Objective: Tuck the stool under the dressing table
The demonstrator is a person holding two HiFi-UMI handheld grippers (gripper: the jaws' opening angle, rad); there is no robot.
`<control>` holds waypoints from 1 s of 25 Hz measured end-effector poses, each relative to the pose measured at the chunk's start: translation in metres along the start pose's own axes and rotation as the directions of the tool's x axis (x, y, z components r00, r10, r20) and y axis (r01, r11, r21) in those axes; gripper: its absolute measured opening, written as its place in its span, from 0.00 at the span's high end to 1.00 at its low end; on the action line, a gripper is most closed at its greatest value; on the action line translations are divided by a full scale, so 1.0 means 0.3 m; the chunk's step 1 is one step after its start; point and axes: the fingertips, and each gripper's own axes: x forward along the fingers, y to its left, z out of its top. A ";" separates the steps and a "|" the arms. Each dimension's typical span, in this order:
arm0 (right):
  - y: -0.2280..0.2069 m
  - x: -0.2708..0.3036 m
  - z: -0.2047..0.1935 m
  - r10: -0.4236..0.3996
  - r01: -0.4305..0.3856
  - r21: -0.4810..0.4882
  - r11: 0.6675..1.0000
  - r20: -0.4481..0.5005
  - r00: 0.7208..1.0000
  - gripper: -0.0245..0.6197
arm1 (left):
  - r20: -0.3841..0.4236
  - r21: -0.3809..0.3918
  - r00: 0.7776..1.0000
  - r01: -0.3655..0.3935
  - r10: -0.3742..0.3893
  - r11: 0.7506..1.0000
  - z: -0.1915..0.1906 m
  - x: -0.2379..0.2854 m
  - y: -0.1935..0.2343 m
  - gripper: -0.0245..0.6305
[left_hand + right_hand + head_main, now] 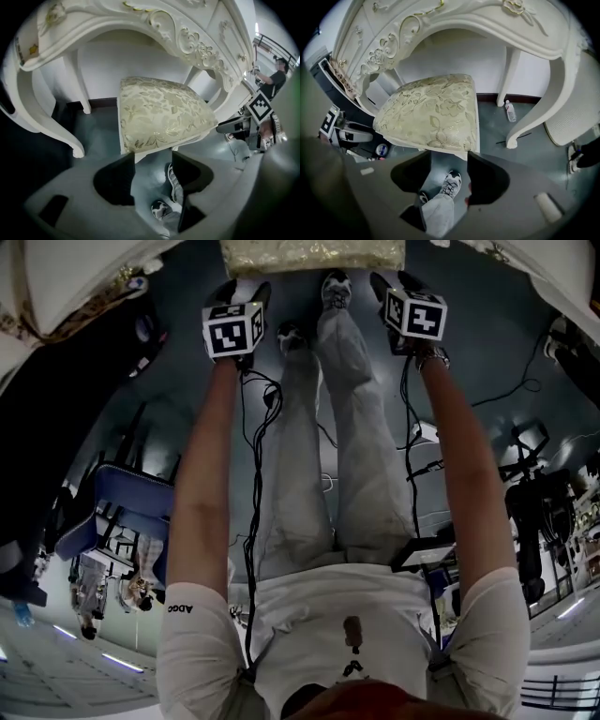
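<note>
The stool (159, 112) has a cream floral cushion and a white frame; its far half sits in under the white carved dressing table (140, 28). My left gripper (152, 157) stands open just short of the stool's near left corner, with nothing between its pads. My right gripper (449, 157) is open too, close to the stool's (436, 115) near right corner, with only floor and a shoe between its jaws. In the head view both grippers, left (242, 289) and right (398, 282), point down on either side of the cushion's (309, 254) near edge.
Curved table legs (534, 117) flank the stool. A small bottle (510, 111) lies on the floor by the right leg. My shoes (450, 183) stand just behind the stool. Cables trail over the floor; a blue chair (131, 507) and camera gear (534, 521) stand behind me.
</note>
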 end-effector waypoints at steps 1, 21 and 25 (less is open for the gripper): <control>0.002 0.000 0.004 -0.005 0.005 0.016 1.000 -0.002 1.000 0.59 | -0.003 -0.003 1.000 -0.023 0.023 1.000 0.000 0.005 0.004 0.60; 0.028 0.020 0.058 0.015 -0.009 0.162 0.987 -0.037 0.999 0.69 | 0.004 -0.222 0.992 -0.121 0.125 0.968 0.074 0.012 0.073 0.71; 0.022 0.025 0.048 -0.016 0.021 0.130 0.991 -0.042 0.999 0.69 | -0.082 -0.299 0.994 -0.090 0.068 0.950 0.004 0.057 0.046 0.78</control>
